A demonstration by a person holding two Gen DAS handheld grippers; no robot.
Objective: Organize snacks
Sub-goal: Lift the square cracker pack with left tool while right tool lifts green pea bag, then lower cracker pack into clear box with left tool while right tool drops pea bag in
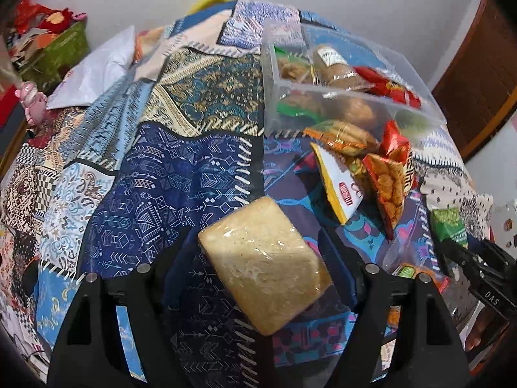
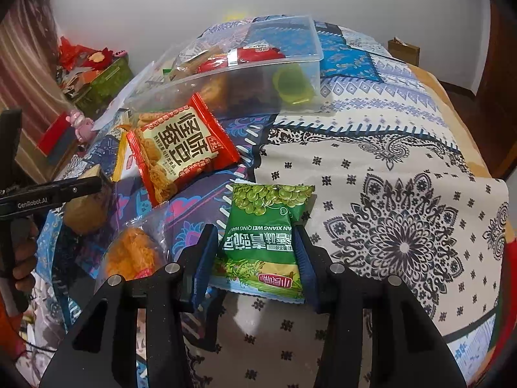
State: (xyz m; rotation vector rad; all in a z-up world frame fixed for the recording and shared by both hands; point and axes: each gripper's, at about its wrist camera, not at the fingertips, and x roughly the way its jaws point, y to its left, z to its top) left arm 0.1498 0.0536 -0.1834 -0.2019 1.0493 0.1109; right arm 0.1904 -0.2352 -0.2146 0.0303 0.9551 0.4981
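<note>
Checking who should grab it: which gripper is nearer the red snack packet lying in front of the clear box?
Right. The right gripper, shut on the green pea packet, sits just below the red snack packet; the left gripper is off to its left.

Open bed, my left: the patterned quilt [image 1: 155, 174] lay bare, room to sweep through.
Open bed, my right: the pale patterned stretch [image 2: 387, 194] was clear of packets.
Blocked ahead: the clear plastic bin [image 1: 339, 97], already part filled, stood in my way.
Before the bin: loose snack packets [image 1: 371, 168] crowded its near wall.
Between my claws: a red packet [image 2: 181, 152] and an orange bag [image 2: 132, 252] cluttered the gap.
</note>
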